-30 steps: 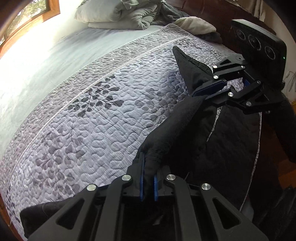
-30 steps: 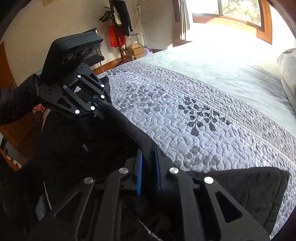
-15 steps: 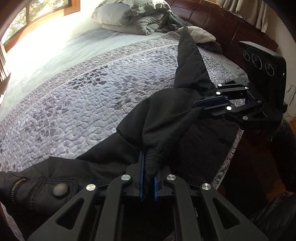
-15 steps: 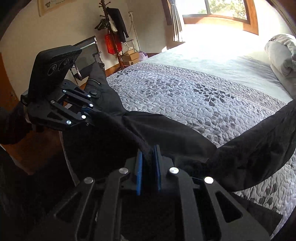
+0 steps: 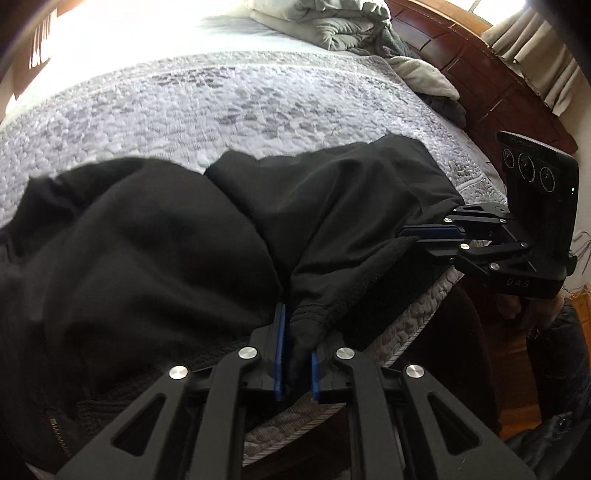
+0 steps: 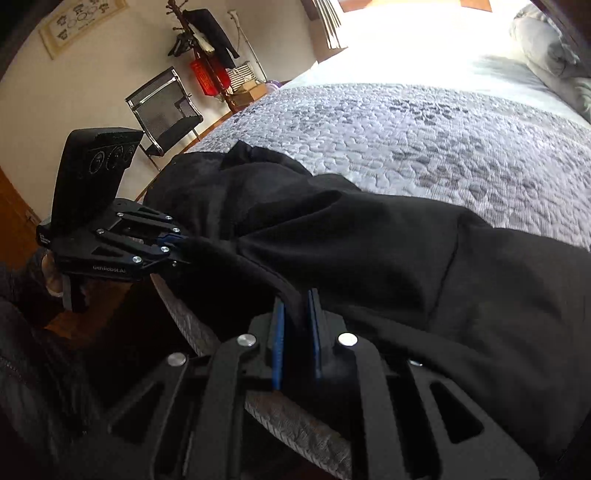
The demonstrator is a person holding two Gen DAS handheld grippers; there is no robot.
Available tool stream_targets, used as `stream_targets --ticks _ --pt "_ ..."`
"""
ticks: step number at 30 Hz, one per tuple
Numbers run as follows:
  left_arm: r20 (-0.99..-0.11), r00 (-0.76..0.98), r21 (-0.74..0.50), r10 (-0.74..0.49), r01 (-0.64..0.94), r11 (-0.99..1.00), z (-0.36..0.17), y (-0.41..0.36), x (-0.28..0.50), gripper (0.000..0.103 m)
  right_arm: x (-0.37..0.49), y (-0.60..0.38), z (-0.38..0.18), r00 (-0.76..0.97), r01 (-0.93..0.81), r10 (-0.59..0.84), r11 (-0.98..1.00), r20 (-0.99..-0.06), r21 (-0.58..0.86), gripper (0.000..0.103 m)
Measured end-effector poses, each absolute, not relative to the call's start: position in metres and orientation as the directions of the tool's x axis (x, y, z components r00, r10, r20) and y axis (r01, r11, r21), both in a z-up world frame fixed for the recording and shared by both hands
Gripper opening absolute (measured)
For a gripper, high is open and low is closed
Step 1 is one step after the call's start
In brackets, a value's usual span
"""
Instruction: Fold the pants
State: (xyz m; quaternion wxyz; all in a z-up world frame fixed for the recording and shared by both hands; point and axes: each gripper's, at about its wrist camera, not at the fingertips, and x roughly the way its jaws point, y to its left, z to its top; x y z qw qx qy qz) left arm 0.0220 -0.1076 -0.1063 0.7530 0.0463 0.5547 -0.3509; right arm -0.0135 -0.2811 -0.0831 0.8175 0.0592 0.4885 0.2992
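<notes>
Presently, mid-fold: both tongs are carrying one edge of the black, soft-woven fabric pants (image 5: 332,206) down toward the near edge of the bed.

- Left tongs (image 5: 295,354): clenched on a bunched, stitched edge of the pants; cloth fills the gap between the blue pads.
- Right tongs (image 6: 295,332): likewise clamped on a ridge of black cloth rising between its pads. In the left wrist view the same tool sits at the far right, gripping the edge.
- Position of garment: heaped across the near side of the grey quilted bedspread with leaf pattern (image 5: 221,99), part of it reaching to the mattress edge. A zipper shows at the lower left of the left view (probably the fly end, so the waist lies that way).
- Look of the garment: doubled over itself, lumpy, with deep soft folds and a seam running across the panel in the right view. Not yet flat.

Judgement on next move: the held edge wants setting down level on the layer beneath, edges matched, before either grip lets go; then smoothing. Slack between the two grips could leave a wrinkle.

Rumpled grey bedding (image 5: 332,22) lies at the bed's head, well apart.
</notes>
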Motion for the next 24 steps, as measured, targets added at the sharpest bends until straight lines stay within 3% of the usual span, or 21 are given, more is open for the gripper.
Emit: stream_targets --ticks 10,13,14,15,16,19,22,24 --pt "-0.893 0.119 -0.332 -0.434 0.474 0.815 -0.134 -0.106 0.025 0.013 -0.018 -0.279 -0.113 0.285 -0.314 0.549 0.828 -0.786 0.464 0.015" --pt "-0.906 0.115 -0.315 -0.407 0.456 0.832 -0.131 -0.109 0.024 0.014 -0.022 -0.276 -0.105 0.273 -0.278 0.517 0.85 -0.812 0.448 0.023" --pt "-0.911 0.117 -0.306 -0.395 0.452 0.838 -0.129 -0.11 0.025 0.014 -0.022 -0.276 -0.102 0.273 -0.264 0.508 0.856 -0.817 0.445 0.047" --pt "-0.917 0.118 -0.294 -0.382 0.447 0.845 -0.127 -0.112 0.024 0.015 -0.027 -0.274 -0.095 0.289 -0.261 0.494 0.865 -0.82 0.429 0.089" --pt "-0.921 0.123 -0.281 -0.369 0.443 0.851 -0.125 -0.112 0.022 0.015 -0.033 -0.273 -0.088 0.324 -0.271 0.468 0.878 -0.822 0.394 0.098" --pt "-0.929 0.141 -0.253 -0.343 0.437 0.863 -0.116 -0.113 0.017 0.018 -0.049 -0.277 -0.07 0.391 -0.254 0.388 0.917 -0.835 0.308 0.097" --pt "-0.929 0.18 -0.216 -0.324 0.448 0.868 -0.105 -0.113 0.005 0.022 -0.065 -0.306 -0.064 0.43 -0.135 0.37 0.928 -0.823 0.347 0.096" --pt "-0.925 0.198 -0.206 -0.324 0.455 0.867 -0.099 -0.113 -0.001 0.045 -0.078 -0.333 -0.063 0.461 -0.036 0.357 0.922 -0.812 0.385 0.096"
